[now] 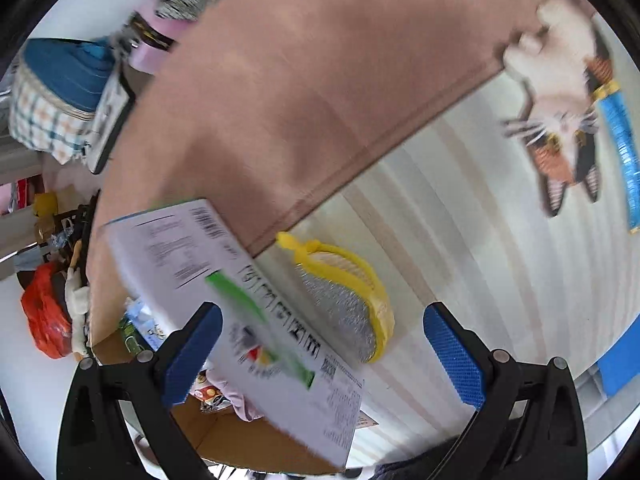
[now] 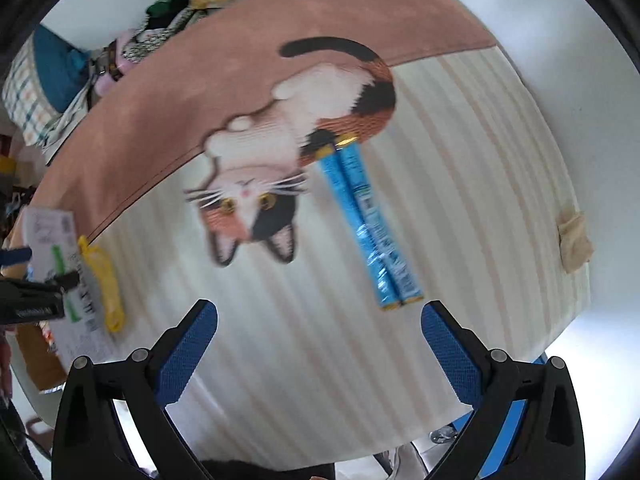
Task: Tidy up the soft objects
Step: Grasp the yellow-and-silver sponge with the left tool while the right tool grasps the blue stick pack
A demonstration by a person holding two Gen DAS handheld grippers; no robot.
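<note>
My left gripper (image 1: 322, 354) is open over the left edge of a table covered by a cat-print cloth (image 1: 440, 208). A white cardboard box flap with green print (image 1: 256, 312) lies between its fingers, touching neither that I can see. A yellow-rimmed silver insulated pouch (image 1: 352, 296) lies just beyond the flap. My right gripper (image 2: 320, 350) is open and empty above the striped cloth (image 2: 440, 208). Two blue foil tubes (image 2: 368, 224) lie side by side ahead of it, slightly right. The left gripper (image 2: 28, 292) shows at the far left of the right wrist view.
An open brown carton (image 1: 224, 432) with small packets inside stands at the table's left edge. A checked basket with blue fabric (image 1: 52, 92) and piled clothes sit beyond the far edge. A red bag (image 1: 44, 320) lies at left. A beige patch (image 2: 574, 242) lies at the cloth's right edge.
</note>
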